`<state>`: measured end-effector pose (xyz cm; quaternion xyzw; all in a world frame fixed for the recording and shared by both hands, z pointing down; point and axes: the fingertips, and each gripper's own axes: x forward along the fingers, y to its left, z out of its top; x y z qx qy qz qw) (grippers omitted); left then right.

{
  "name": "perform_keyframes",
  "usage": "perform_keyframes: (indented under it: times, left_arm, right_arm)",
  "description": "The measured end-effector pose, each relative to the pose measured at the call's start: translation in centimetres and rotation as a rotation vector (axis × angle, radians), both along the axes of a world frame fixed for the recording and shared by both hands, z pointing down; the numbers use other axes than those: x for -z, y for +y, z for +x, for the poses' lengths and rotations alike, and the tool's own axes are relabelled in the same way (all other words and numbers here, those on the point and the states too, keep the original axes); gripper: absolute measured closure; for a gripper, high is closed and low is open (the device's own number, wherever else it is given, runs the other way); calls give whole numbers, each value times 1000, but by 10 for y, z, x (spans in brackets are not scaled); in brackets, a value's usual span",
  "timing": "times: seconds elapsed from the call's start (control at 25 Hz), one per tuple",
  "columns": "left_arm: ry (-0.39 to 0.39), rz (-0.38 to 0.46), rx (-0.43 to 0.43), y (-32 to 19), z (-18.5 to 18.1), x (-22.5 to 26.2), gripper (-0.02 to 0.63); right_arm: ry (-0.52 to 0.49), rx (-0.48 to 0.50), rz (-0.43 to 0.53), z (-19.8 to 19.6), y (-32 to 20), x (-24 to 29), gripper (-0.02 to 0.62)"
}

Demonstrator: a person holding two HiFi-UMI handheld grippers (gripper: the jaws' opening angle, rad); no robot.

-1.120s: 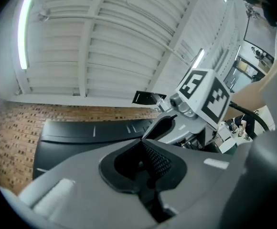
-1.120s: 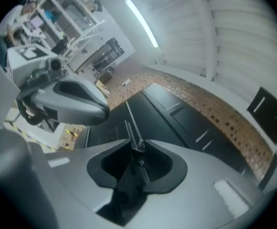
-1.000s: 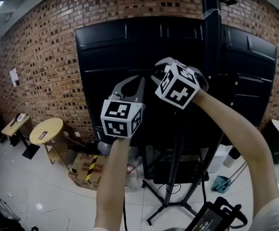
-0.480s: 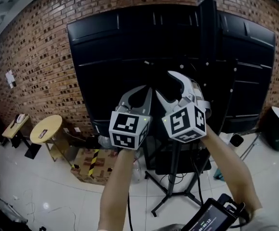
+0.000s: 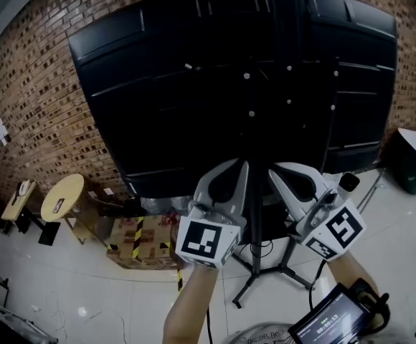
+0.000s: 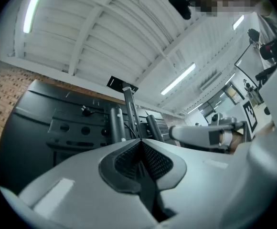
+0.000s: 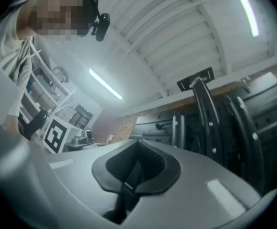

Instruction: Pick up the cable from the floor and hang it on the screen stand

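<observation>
1. The cable (image 6: 127,126) is in no gripper. A thin dark line beside the stand pole (image 5: 254,192), seen in the left gripper view, is probably it, hanging there.
2. The left gripper (image 5: 241,166) and right gripper (image 5: 272,169) both have jaws together, with nothing between.
3. Both have come down from high on the screen (image 5: 194,84). The right was wide open shortly before, so I judge the hanging done.
4. The box (image 5: 133,239) stands on the floor at the left. Its contents are not visible.

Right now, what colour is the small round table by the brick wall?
Pale yellow; the round table shows best in the head view.
</observation>
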<state>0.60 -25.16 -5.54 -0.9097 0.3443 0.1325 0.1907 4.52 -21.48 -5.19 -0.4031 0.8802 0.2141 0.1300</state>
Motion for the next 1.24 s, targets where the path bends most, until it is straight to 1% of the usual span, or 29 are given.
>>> perform_keyframes:
  times: [0.12,0.2,0.28,0.32,0.4,0.56,0.72,0.92,1.04,1.24]
  left_arm:
    - [25,-85,-18,20,9,-40,586]
    - [21,-177,-4,18,17,-84,586]
    - [23,-292,11,20,23,-134,586]
    - [23,-340,18,23,25,-154,586]
    - [14,-394,30,33,31,-183,586]
    - [-9,-439,21,53,44,-217,586]
    - [-13,-464,46,53,39,-228,586]
    - [-23,-445,81,46,26,-222,586]
    - [-41,-431,86,45,21,-219,586]
    - [-43,-443,88,40,10,-208,586]
  right_arm:
    - [-6,-17,-142,9,7,-57,592]
    - [-19,-25,-280,18,-4,-105,594]
    - [-65,-48,-419,28,-6,-153,594]
    - [-89,-64,-468,33,-2,-171,595]
    - [-111,-95,-519,40,10,-197,595]
    - [-82,-120,-512,44,31,-221,595]
    - [-94,-101,-511,39,35,-222,595]
    - [-90,-72,-505,27,30,-221,595]
    - [-81,-48,-517,16,26,-223,595]
    - [-76,-27,-525,0,23,-212,595]
